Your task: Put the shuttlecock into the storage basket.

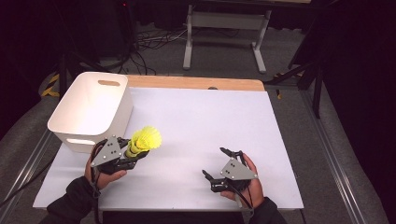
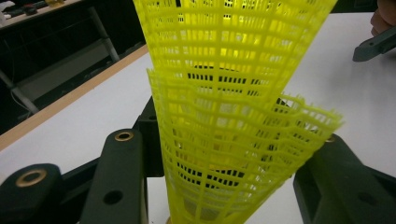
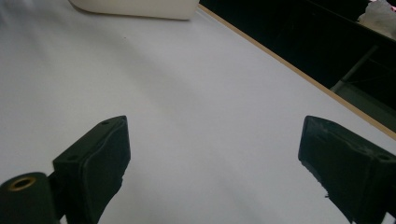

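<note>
A yellow plastic mesh shuttlecock (image 1: 145, 139) is held just above the white table, beside the white bin (image 1: 122, 114). My left gripper (image 1: 132, 154) is shut on its lower part. In the left gripper view the shuttlecock (image 2: 233, 93) looks like two nested mesh cones rising between the jaws of the left gripper (image 2: 229, 186); its base is hidden at the bottom edge. My right gripper (image 1: 214, 162) stands open near the table's front right, with nothing between its jaws. The right gripper view shows the right gripper (image 3: 215, 158) spread wide over bare table.
The bin stands at the table's left, its inside looking bare, and its base (image 3: 140, 7) shows far off. The white table top (image 1: 201, 121) has a wooden strip (image 1: 196, 83) along its back edge. A white stand (image 1: 224, 21) and cables lie on the floor beyond.
</note>
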`<state>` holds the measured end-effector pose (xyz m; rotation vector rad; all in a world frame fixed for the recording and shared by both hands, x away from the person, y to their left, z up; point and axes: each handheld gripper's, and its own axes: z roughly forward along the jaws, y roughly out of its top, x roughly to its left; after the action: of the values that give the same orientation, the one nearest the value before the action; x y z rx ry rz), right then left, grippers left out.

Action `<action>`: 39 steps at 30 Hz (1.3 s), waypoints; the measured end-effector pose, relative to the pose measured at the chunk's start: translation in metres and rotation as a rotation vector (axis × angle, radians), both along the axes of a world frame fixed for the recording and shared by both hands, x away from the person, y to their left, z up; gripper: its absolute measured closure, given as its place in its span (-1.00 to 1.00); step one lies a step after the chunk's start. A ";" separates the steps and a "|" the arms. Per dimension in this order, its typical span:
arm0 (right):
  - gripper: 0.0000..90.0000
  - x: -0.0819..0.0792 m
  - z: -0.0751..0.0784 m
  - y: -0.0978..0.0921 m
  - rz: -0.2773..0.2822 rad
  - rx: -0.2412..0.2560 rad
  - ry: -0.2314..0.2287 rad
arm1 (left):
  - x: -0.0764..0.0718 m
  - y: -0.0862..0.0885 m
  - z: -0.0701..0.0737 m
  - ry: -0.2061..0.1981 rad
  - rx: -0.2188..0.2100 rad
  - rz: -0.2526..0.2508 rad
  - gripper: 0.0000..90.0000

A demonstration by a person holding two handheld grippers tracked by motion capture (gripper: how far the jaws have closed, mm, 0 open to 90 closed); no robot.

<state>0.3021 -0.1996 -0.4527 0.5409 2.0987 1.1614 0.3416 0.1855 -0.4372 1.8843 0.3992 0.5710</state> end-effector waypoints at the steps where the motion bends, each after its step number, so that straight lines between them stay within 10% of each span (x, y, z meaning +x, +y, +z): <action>1: -0.77 0.000 0.000 0.000 0.000 -0.002 -0.001 | 0.000 0.001 0.000 0.001 0.000 0.001 0.17; 39: -0.77 0.004 -0.005 0.000 -0.022 -0.022 -0.001 | 0.003 0.022 0.013 -0.023 -0.058 0.052 0.15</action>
<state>0.3061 -0.1993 -0.4573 0.5515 2.0972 1.1243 0.3443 0.2077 -0.4241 1.8146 0.4459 0.6095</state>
